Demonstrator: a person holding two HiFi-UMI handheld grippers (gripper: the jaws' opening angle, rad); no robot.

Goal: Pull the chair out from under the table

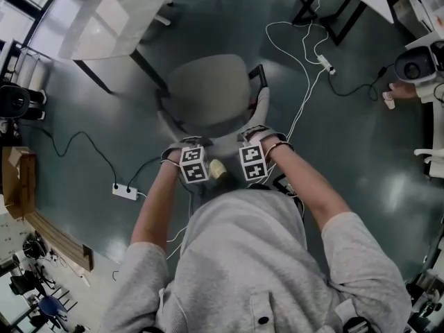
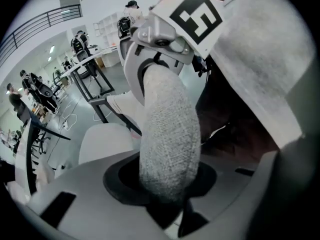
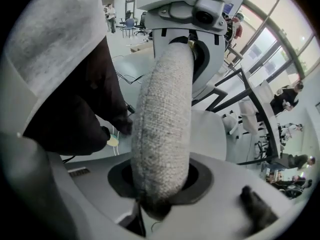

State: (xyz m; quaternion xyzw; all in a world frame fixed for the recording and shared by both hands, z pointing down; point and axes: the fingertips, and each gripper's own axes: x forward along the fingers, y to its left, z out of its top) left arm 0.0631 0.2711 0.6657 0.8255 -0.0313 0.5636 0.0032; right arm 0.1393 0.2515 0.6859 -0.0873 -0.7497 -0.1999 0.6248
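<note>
My arms reach down; left hand-held gripper (image 1: 191,161) and right hand-held gripper (image 1: 252,158) sit side by side, jaws apart astride the chair back (image 2: 167,134).

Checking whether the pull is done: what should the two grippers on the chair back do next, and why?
Probably release and lift both off: the chair looks clear of the table, and the left gripper and right gripper straddle its backrest top.
</note>
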